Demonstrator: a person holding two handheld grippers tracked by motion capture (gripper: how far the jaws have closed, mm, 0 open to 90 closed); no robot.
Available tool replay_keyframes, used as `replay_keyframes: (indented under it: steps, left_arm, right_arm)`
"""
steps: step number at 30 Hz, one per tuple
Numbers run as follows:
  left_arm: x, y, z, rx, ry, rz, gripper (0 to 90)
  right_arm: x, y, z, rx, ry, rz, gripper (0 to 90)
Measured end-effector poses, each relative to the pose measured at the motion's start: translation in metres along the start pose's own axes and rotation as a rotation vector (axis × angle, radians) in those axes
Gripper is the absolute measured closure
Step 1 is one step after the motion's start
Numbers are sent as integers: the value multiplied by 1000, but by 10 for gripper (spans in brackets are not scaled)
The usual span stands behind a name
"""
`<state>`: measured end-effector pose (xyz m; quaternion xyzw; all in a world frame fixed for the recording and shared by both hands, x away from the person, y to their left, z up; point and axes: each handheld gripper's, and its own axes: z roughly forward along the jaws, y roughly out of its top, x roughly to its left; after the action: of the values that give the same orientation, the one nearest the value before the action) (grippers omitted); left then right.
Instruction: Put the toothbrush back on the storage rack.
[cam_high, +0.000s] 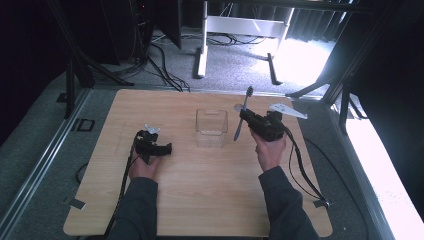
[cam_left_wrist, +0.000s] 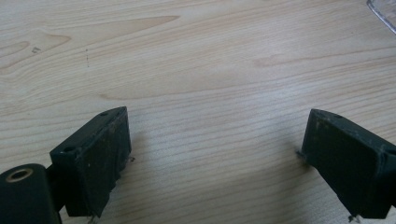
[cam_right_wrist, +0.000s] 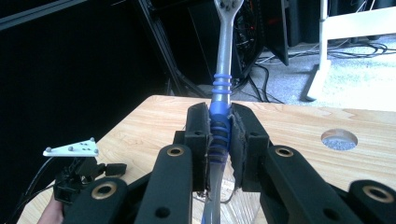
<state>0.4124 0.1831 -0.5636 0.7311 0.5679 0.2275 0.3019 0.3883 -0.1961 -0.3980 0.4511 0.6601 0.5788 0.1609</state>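
Toothbrush (cam_high: 243, 114) clenched upright in right gripper (cam_right_wrist: 219, 144), at 3 o'clock of clear container (cam_high: 211, 128). Left gripper (cam_left_wrist: 215, 154) released, idle on table (cam_high: 200, 200). Next, judged: lower brush into container.

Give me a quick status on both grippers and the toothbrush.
Right gripper shut on toothbrush, held above the table. Left gripper open, resting on table. Clear container just left of the brush, nothing blocking.

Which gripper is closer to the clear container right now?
Right. The right gripper, shut on the toothbrush, is raised just right of the clear container. The left gripper rests open on the table, farther to its left.
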Motion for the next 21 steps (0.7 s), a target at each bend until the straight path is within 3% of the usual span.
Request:
replay_keyframes:
  steps: [21]
  left_arm:
    - [0,0,0,0,0,0,83]
  right_arm:
    - [-6,0,10,-32,-9,4,781]
